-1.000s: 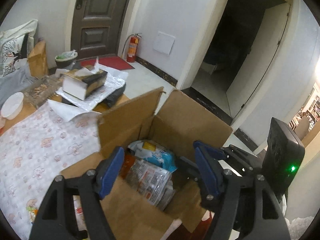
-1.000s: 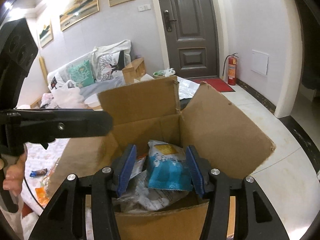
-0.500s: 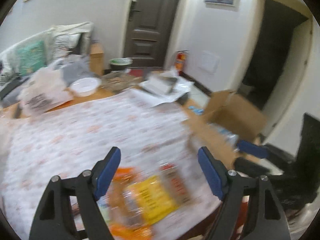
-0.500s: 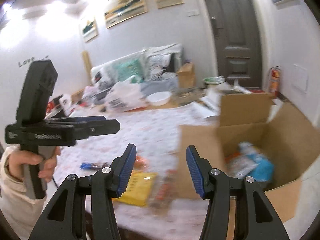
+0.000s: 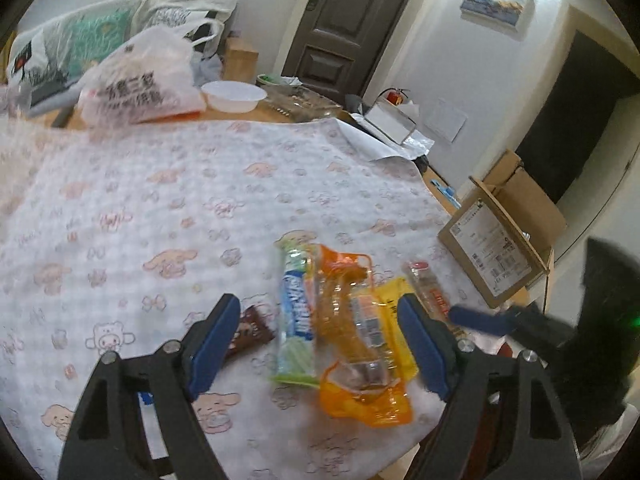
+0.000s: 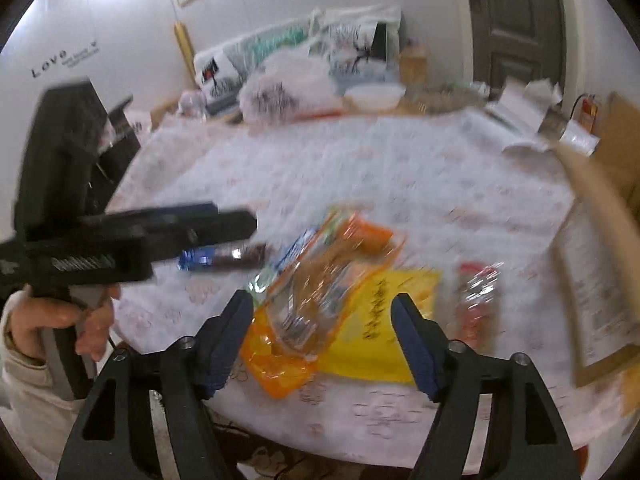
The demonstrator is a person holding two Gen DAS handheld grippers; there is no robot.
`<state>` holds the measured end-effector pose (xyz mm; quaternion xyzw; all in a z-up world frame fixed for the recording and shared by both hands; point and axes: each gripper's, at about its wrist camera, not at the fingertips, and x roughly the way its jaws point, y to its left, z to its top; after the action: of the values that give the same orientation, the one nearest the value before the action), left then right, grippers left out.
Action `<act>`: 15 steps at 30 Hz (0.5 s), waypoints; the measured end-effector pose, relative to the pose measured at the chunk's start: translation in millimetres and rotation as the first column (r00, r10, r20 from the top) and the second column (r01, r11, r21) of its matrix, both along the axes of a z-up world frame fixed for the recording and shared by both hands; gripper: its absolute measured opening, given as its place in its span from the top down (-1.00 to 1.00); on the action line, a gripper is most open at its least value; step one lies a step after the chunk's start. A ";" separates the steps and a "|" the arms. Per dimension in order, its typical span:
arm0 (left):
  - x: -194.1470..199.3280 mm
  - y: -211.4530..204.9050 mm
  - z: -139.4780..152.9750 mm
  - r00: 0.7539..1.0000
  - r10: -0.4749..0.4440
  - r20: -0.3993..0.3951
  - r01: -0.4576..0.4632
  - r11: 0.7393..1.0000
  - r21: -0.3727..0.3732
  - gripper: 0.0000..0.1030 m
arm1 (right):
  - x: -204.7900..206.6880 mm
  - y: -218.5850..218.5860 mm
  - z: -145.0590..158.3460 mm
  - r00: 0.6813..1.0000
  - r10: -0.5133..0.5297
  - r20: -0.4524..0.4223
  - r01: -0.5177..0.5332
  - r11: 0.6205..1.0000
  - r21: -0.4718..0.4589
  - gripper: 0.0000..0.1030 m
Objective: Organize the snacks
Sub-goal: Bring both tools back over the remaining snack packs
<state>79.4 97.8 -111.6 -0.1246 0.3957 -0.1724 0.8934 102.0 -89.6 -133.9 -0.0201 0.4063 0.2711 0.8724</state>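
Left gripper (image 5: 320,340) hangs over the snack pile with its jaws wide apart and nothing between the pads. Right gripper (image 6: 322,340) is opening at this moment, also empty — its view is smeared by motion.

Directly ahead of both claws, between the fingertips as each camera sees it, lies the orange packet (image 5: 356,332), long axis running away from the left claw and tilted slightly off its line. Just to the left of it is the green-and-blue bar (image 5: 296,312), parallel; a yellow packet (image 6: 384,320) sits under the orange one's right side. Further right is a clear red-topped pack (image 5: 430,292). A small brown bar (image 5: 250,330) lies by the left claw's left finger.

My read: either claw could take the orange packet across its narrow width; the left one looks better centred on it.

Surface — a table under a white cartoon-print cloth (image 5: 160,208), soft and wrinkled. Beyond the right claw, at the table's right edge, stands the cardboard box (image 5: 500,240). Far side: white bowl (image 5: 234,96), printed plastic bag (image 5: 140,80), cushions, dark door (image 5: 340,28).
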 end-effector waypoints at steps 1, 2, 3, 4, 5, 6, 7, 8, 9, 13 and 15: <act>0.7 3.0 -1.4 1.000 0.004 -0.003 -0.004 1.000 -0.009 -0.51 | 1.0 3.3 -7.3 1.000 -0.010 -0.007 0.010 1.000 -0.014 -0.44; 1.6 8.6 -4.9 1.000 0.009 -0.006 -0.009 1.000 -0.021 -0.51 | 2.8 12.9 -16.5 0.999 -0.031 -0.016 0.030 0.999 -0.040 -0.54; 1.6 13.7 -8.7 1.000 0.013 -0.009 -0.013 0.999 -0.034 -0.51 | 3.9 17.9 -22.6 0.999 -0.038 -0.022 0.037 0.998 -0.049 -0.62; 2.4 15.9 -10.3 1.000 0.014 -0.011 -0.015 0.999 -0.042 -0.51 | 6.7 23.0 -28.2 0.999 -0.039 -0.030 0.038 0.998 -0.053 -0.65; 2.3 19.7 -13.4 1.000 0.017 -0.013 -0.017 0.998 -0.053 -0.51 | 8.6 30.3 -34.5 0.998 -0.047 -0.034 0.045 0.997 -0.063 -0.68; 2.2 23.3 -16.4 1.000 0.017 -0.015 -0.018 0.998 -0.063 -0.51 | 11.7 32.8 -37.4 0.998 -0.059 -0.030 0.057 0.996 -0.071 -0.71; 2.6 26.3 -18.6 1.000 0.016 -0.016 -0.017 0.997 -0.074 -0.51 | 12.5 37.8 -39.9 0.997 -0.077 -0.005 0.076 0.993 -0.089 -0.75; 3.2 28.1 -19.1 1.000 0.014 -0.016 -0.015 0.997 -0.081 -0.51 | 13.6 41.1 -40.1 0.996 -0.085 0.012 0.086 0.991 -0.102 -0.78; 3.7 30.2 -19.8 1.000 0.012 -0.015 -0.013 0.996 -0.088 -0.51 | 16.0 45.7 -42.9 0.995 -0.099 0.026 0.101 0.988 -0.119 -0.78; 5.8 35.6 -20.1 1.000 0.010 -0.006 -0.010 0.993 -0.116 -0.51 | 21.6 54.7 -45.9 0.988 -0.130 0.088 0.145 0.971 -0.190 -0.79; 6.4 36.1 -19.7 1.000 0.001 0.000 -0.001 0.992 -0.128 -0.51 | 21.6 58.5 -47.9 0.986 -0.119 0.116 0.142 0.966 -0.217 -0.65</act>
<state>85.8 133.9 -131.3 -0.1816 0.3836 -0.1971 0.8837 123.6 -31.1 -181.8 -0.1055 0.3895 0.1642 0.9001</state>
